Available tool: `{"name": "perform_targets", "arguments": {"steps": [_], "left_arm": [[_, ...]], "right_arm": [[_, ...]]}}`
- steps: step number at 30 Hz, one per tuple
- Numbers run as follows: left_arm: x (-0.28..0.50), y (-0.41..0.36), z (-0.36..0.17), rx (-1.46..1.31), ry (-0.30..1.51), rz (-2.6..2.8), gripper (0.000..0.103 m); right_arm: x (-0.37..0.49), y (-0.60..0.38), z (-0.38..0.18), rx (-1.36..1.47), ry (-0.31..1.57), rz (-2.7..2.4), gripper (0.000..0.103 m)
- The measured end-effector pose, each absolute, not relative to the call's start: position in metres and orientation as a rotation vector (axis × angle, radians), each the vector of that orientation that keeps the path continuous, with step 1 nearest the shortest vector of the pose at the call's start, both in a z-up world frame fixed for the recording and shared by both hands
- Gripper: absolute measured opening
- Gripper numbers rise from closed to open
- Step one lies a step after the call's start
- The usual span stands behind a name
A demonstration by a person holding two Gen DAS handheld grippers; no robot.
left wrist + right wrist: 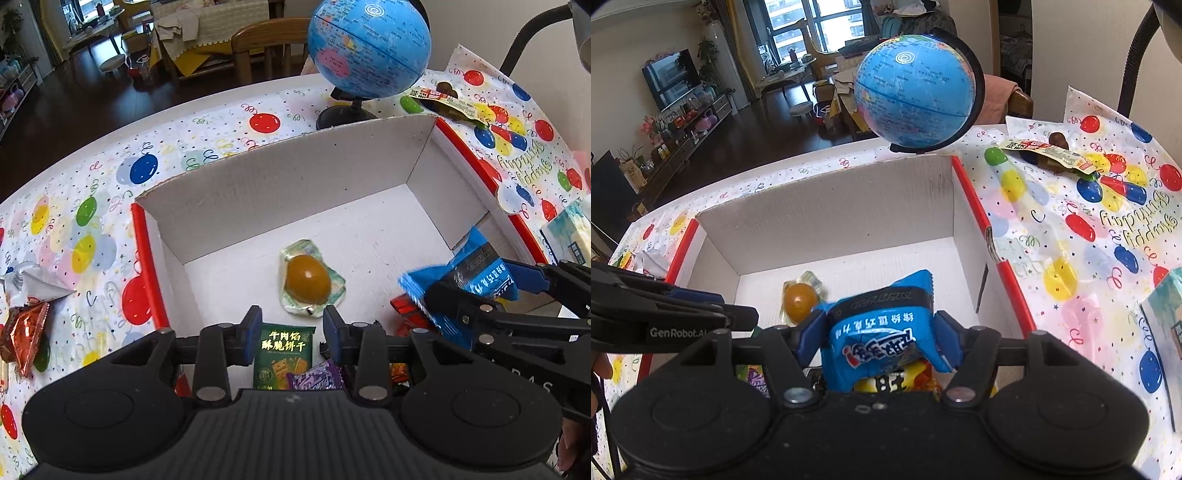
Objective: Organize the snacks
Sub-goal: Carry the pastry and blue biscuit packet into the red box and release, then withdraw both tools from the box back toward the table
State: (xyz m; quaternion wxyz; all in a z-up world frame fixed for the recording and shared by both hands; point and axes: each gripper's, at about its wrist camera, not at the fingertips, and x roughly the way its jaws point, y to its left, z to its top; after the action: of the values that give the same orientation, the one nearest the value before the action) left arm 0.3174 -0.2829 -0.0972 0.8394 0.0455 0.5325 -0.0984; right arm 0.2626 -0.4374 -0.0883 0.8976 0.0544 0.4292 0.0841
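Gripping a blue snack packet (882, 332), the right claw (882, 334) has its two blue pads pressed against the packet's sides, jaws closed on it. The packet sits crumpled between the fingers, its printed face up toward the camera, held above the near right part of the white cardboard box (827, 218). From the left wrist view the same blue snack packet (465, 273) hangs in the right claw (476, 284) over the box's right side, clear of the box floor.

Over on the other side, the left claw (291, 328) is parted and holds nothing; its blue pads (254, 325) stand apart with a green cracker packet (282, 354) lying below and between them on the box floor. Just beside that, a purple wrapper (314, 376) shows at the near edge. Farther in, near the middle of the floor, lies a clear pouch with a brown egg-shaped item (308, 278), well apart from both claws.

Outside the box (280, 177), an orange foil snack (24, 332) rests on the balloon-print cloth (110, 206) covering the table to the left. A blue globe (369, 48) stands behind the far wall, and a sealed snack strip (450, 101) lies on the cloth to the far right.
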Motion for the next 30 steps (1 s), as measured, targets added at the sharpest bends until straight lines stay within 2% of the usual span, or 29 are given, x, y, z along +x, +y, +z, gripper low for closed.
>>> {"name": "perform_targets", "arguments": {"steps": [2,4,6,15,30], "left_arm": [[0.313,-0.28,-0.093,0.089,1.116,-0.214,0.039],[0.309,-0.278,-0.088,0.081,1.105,-0.214,0.051],[0.304,-0.275,-0.083,0.07,1.092,-0.223,0.055],[0.277,-0.261,-0.061,0.036,1.058,-0.252,0.055],[0.212,-0.187,-0.011,-0.062,0.957,-0.233,0.056]], "right_arm": [[0.258,-0.436,-0.086,0.114,0.888,0.175,0.066],[0.255,-0.436,-0.084,0.115,0.887,0.179,0.071],[0.25,-0.435,-0.08,0.114,0.881,0.176,0.076],[0.225,-0.432,-0.061,0.14,0.858,0.167,0.087],[0.17,-0.385,-0.011,0.183,0.749,0.259,0.091]]}}
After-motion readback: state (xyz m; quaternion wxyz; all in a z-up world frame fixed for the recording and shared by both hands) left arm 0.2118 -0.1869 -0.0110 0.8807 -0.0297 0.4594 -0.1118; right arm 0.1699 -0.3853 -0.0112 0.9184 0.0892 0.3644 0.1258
